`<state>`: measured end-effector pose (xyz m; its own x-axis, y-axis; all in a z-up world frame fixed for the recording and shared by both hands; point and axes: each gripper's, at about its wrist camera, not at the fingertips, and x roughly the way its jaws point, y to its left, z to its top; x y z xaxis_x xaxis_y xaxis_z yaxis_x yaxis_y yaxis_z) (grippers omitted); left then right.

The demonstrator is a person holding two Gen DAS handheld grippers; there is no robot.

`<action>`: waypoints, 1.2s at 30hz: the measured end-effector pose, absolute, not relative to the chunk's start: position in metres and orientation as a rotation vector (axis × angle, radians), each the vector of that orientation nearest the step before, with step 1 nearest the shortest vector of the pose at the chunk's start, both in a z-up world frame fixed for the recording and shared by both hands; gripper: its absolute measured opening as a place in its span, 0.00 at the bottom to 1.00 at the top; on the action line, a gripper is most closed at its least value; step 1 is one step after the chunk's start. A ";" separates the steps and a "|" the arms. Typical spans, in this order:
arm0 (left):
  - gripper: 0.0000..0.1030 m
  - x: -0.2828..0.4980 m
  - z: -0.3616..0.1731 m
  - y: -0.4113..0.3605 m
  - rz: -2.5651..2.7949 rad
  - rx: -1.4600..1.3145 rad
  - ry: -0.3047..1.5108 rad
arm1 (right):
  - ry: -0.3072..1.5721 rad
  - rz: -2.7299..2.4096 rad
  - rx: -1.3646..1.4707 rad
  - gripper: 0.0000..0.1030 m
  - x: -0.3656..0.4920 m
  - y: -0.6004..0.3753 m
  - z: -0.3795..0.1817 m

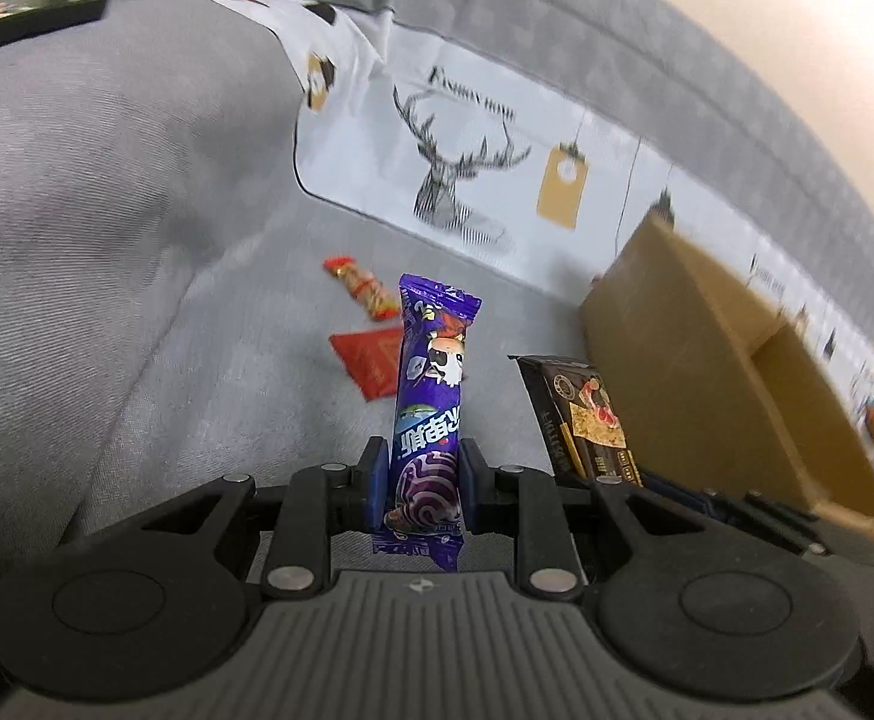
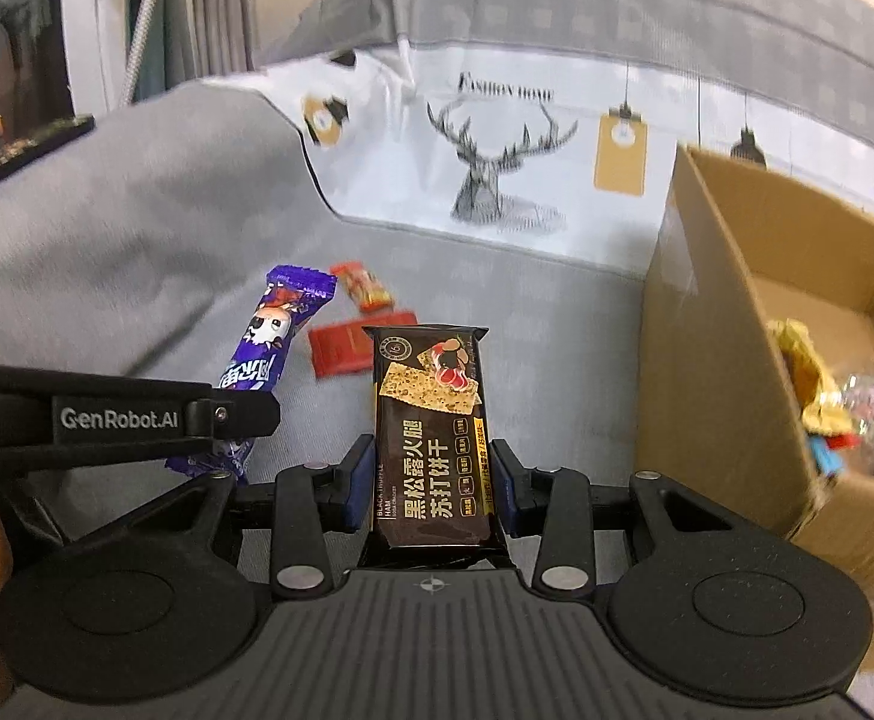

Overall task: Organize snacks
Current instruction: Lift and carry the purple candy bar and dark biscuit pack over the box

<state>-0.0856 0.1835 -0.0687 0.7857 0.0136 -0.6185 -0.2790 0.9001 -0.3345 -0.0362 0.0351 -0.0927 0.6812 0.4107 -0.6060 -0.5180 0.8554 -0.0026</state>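
My left gripper [image 1: 424, 480] is shut on a purple snack packet [image 1: 431, 396], held upright above the grey sofa seat; the packet also shows in the right wrist view [image 2: 269, 348]. My right gripper [image 2: 434, 474] is shut on a dark brown cracker packet [image 2: 431, 432], which also shows in the left wrist view [image 1: 587, 414]. A flat red packet [image 2: 347, 348] and a small orange-red packet [image 2: 365, 285] lie on the seat beyond both grippers. An open cardboard box [image 2: 707, 360] stands to the right and holds several wrapped snacks [image 2: 845, 408].
A grey sofa armrest [image 2: 107, 210] rises on the left. A white cushion with a deer print [image 2: 497, 168] leans against the sofa back. The left gripper's body [image 2: 119, 420] crosses the left side of the right wrist view.
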 end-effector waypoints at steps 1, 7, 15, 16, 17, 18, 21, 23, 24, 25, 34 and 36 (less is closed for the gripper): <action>0.25 -0.088 -0.066 0.185 0.165 -0.450 0.644 | 0.618 0.530 -0.179 0.41 -0.038 0.035 -0.090; 0.25 -0.098 -0.052 0.200 0.177 -0.583 0.621 | 0.512 0.571 -0.149 0.41 -0.045 0.028 -0.068; 0.25 -0.097 -0.022 0.201 0.172 -0.660 0.581 | 0.385 0.601 -0.074 0.41 -0.046 0.006 -0.039; 0.25 -0.095 -0.017 0.199 0.168 -0.665 0.574 | 0.368 0.601 -0.071 0.41 -0.046 0.003 -0.036; 0.25 -0.092 -0.014 0.197 0.165 -0.668 0.568 | 0.352 0.601 -0.065 0.41 -0.046 0.000 -0.034; 0.25 -0.089 -0.009 0.194 0.158 -0.671 0.562 | 0.336 0.599 -0.059 0.41 -0.046 -0.003 -0.031; 0.25 -0.078 0.007 0.181 0.127 -0.661 0.549 | 0.299 0.579 -0.034 0.41 -0.043 -0.012 -0.023; 0.25 -0.070 0.018 0.168 0.098 -0.641 0.536 | 0.283 0.561 -0.005 0.41 -0.038 -0.019 -0.018; 0.25 -0.067 0.023 0.162 0.084 -0.632 0.530 | 0.274 0.547 0.009 0.41 -0.036 -0.023 -0.016; 0.25 -0.064 0.028 0.156 0.070 -0.624 0.524 | 0.266 0.533 0.023 0.41 -0.034 -0.027 -0.014; 0.25 -0.022 0.070 0.097 -0.057 -0.564 0.480 | 0.262 0.340 0.173 0.41 -0.002 -0.078 -0.012; 0.25 -0.014 0.078 0.086 -0.082 -0.551 0.472 | 0.259 0.279 0.207 0.41 0.005 -0.090 -0.013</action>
